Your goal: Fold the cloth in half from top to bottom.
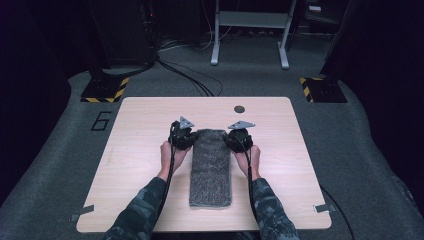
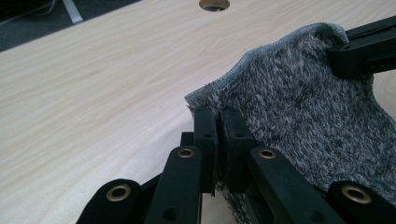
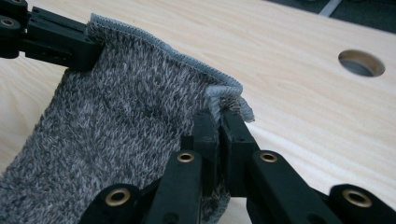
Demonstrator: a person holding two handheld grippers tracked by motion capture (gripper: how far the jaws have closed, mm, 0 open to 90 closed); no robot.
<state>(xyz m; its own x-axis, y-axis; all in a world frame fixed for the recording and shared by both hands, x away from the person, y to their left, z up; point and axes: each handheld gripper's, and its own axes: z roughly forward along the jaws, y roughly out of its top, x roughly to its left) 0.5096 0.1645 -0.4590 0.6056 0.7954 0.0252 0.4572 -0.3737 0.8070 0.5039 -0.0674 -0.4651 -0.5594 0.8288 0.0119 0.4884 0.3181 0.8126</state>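
Towel [image 1: 210, 167] far corners pinched by left gripper [image 1: 186, 138] and right gripper [image 1: 236, 139], forearms parallel.

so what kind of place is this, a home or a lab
Most likely a lab or recording studio, not a home: a bare wooden table on grey carpet, hazard-striped stand bases, floor cables, and a floor marking "6".

One camera overhead, two riding low

The high view looks forward and down from the near side, taking in the whole counter [image 1: 140, 165] and floor beyond. Each claw camera sits just above the counter, very close, facing the far edge. All three share the grey towel's [image 1: 210, 165] far end and the round counter hole [image 1: 239, 109]
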